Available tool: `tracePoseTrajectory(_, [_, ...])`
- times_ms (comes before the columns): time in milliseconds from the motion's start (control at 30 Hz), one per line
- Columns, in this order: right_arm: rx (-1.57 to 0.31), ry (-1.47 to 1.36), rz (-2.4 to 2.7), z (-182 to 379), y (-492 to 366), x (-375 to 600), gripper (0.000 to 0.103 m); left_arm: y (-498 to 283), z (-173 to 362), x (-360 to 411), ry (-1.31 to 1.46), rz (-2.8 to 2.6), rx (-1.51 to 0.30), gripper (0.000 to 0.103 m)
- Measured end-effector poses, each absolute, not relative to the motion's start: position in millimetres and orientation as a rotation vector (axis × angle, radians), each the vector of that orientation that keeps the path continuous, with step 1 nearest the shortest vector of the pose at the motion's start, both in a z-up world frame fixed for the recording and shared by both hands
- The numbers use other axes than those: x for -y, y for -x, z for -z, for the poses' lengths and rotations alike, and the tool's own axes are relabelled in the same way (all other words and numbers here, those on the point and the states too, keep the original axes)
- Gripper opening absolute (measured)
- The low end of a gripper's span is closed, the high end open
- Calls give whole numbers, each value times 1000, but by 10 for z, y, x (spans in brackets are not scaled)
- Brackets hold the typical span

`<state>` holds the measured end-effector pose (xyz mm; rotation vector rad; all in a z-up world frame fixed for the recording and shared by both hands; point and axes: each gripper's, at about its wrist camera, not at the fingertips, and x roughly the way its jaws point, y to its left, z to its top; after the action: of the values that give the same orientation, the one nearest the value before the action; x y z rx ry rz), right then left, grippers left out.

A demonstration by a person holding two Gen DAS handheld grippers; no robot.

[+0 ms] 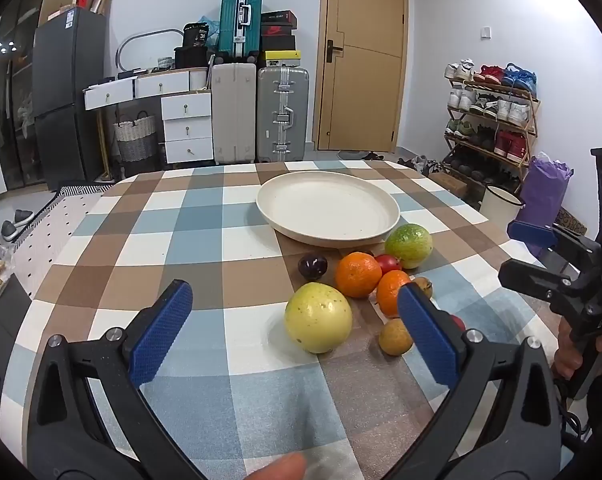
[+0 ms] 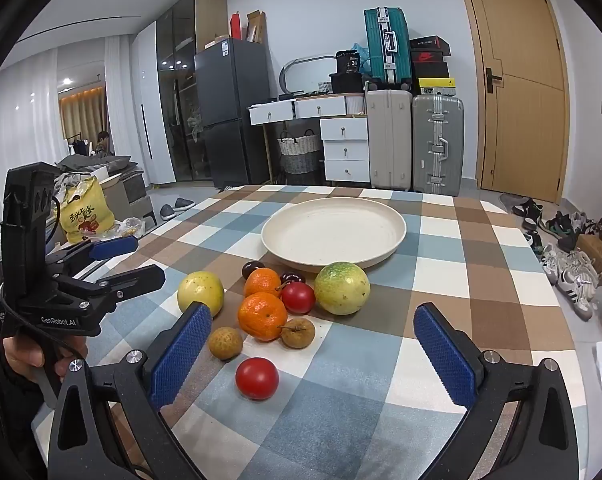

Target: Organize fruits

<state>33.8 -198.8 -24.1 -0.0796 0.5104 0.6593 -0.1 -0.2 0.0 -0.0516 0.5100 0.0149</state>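
checkered tablecloth (image 2: 441,264) fills my view, suitcases and a door behind. my left gripper (image 1: 295,322) hangs spread wide, the yellow-green fruit (image 1: 318,317) between its fingers, i'd guess lined up for a first pick. my right gripper (image 2: 313,344) is equally wide above the red fruit (image 2: 257,378). beyond, oranges (image 2: 262,315) cluster just before the plate (image 2: 333,232), which holds nothing yet.

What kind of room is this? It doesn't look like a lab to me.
Most likely someone's home, a lived-in dining or entry area. A checked tablecloth covers the table, a shoe rack full of shoes stands by the wooden door, and suitcases are stacked beside a dark fridge.
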Motion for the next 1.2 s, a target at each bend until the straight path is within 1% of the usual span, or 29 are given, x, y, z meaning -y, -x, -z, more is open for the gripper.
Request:
tracePoseTrajectory(733, [-511,77,-659,241,-338,1988,103,-31,65,58,56,-5,-524,102])
tracePoseTrajectory(1200, [-512,80,-659,242,-335,1986,103,-23,-3,43,56,18,-524,102])
